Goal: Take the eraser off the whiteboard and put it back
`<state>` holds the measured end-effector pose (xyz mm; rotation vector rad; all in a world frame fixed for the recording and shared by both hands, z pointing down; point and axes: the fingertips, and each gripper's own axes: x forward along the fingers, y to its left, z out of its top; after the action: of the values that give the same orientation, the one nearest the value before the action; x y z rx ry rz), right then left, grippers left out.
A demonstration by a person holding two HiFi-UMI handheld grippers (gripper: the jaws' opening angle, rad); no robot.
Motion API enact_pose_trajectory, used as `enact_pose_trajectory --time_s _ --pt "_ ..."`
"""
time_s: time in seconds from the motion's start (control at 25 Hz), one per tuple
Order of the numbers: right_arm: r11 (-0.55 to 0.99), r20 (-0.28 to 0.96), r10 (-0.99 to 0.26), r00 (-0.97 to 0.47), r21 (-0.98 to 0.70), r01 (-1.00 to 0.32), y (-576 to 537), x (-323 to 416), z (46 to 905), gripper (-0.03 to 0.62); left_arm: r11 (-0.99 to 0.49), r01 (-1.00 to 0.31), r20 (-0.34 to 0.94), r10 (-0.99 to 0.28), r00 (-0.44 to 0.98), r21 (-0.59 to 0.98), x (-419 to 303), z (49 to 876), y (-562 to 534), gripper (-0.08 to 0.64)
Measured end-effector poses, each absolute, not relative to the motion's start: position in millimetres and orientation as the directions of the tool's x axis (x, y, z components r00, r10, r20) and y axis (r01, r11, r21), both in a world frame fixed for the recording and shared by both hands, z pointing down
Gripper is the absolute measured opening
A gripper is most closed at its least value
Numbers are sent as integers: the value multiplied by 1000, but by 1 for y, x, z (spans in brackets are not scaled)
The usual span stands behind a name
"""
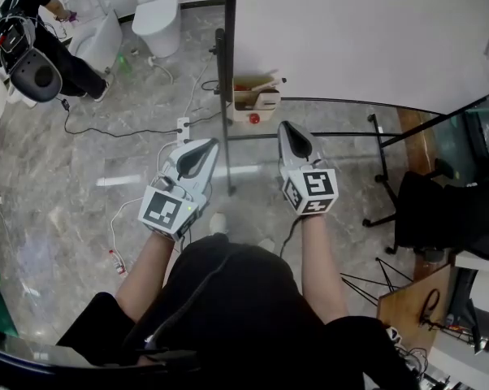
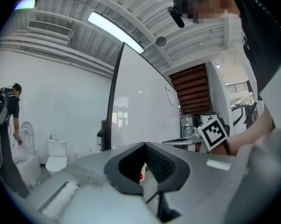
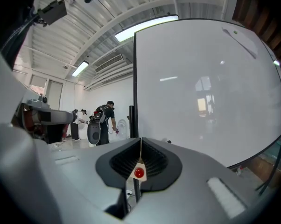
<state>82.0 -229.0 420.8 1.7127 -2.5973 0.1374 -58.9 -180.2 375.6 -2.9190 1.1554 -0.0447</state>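
The left claw (image 1: 209, 145) and the right claw (image 1: 285, 127) are both pressed together and empty, level before the whiteboard (image 1: 358, 31). A pale block (image 1: 266, 101) in the box (image 1: 244, 114) at the board's end is probably the eraser (too small to tell surely), so the put-back looks done; draw both claws straight back, clear of box and board

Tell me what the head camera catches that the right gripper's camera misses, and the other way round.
Only the head view shows the black chair, the power strip on the floor, and the wearer's own forearms. Only the right gripper view shows the ceiling lights. Both show the whiteboard, the right gripper with its jaws together and nothing between them, and a person in black bending over in the background.
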Motion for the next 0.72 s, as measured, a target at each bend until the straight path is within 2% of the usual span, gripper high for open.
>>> enact_pose_trajectory --time_s 0.72 --pt "438 -82 -898 -433 -54 -897 -143 107 345 9 -769 -639 -11 -638 770 -23 -16 353 -160 5"
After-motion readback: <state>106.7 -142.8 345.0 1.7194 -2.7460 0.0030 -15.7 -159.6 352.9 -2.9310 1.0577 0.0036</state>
